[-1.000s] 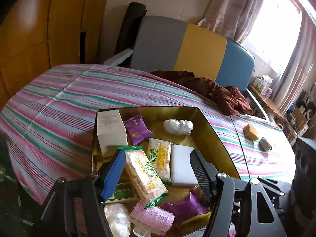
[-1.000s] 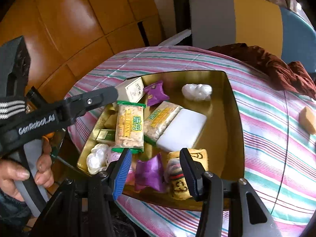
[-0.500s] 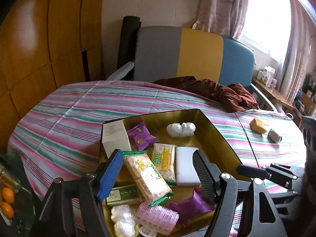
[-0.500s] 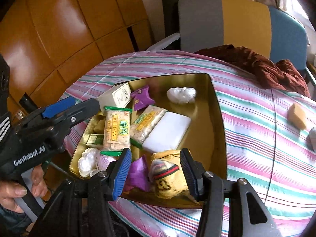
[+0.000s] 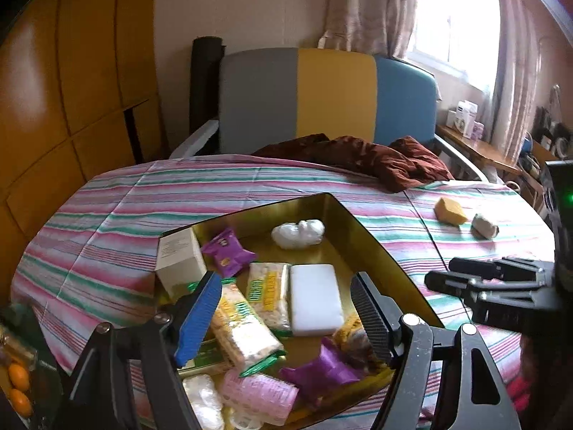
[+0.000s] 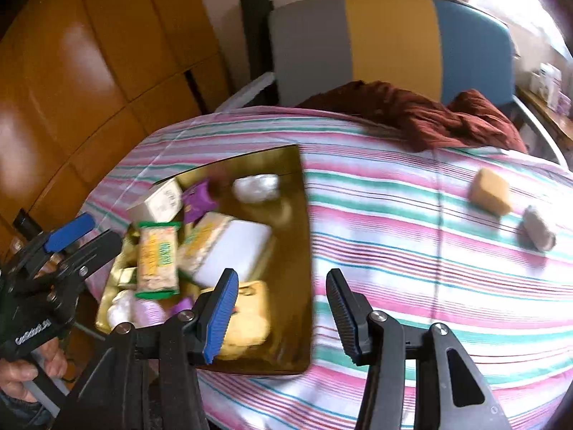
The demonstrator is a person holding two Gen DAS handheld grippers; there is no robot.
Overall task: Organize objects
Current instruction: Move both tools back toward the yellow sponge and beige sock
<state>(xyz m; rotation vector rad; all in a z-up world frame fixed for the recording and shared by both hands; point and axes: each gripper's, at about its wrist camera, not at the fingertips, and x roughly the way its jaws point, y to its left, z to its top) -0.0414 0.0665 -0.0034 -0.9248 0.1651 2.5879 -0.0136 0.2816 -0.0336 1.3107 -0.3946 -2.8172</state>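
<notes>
A gold tray (image 5: 372,236) (image 6: 304,251) on the striped table holds several items: a white box (image 5: 179,261), purple snack packs (image 5: 225,256), cracker packs (image 5: 243,326), a white block (image 5: 315,297) and a white wad (image 5: 297,233). A yellow sponge (image 5: 450,210) (image 6: 490,190) and a grey lump (image 5: 484,225) (image 6: 537,233) lie on the cloth to the right. My left gripper (image 5: 286,315) is open and empty above the tray's near side. My right gripper (image 6: 279,308) is open and empty over the tray's right rim.
A brown cloth (image 5: 376,157) lies at the table's far edge before a grey, yellow and blue chair (image 5: 329,100). Wooden panels (image 5: 71,89) stand at the left. Oranges (image 5: 18,387) sit low at the left.
Both grippers have pulled back and risen from the tray. The right gripper has swung to the right, toward the sponge and the grey lump.
</notes>
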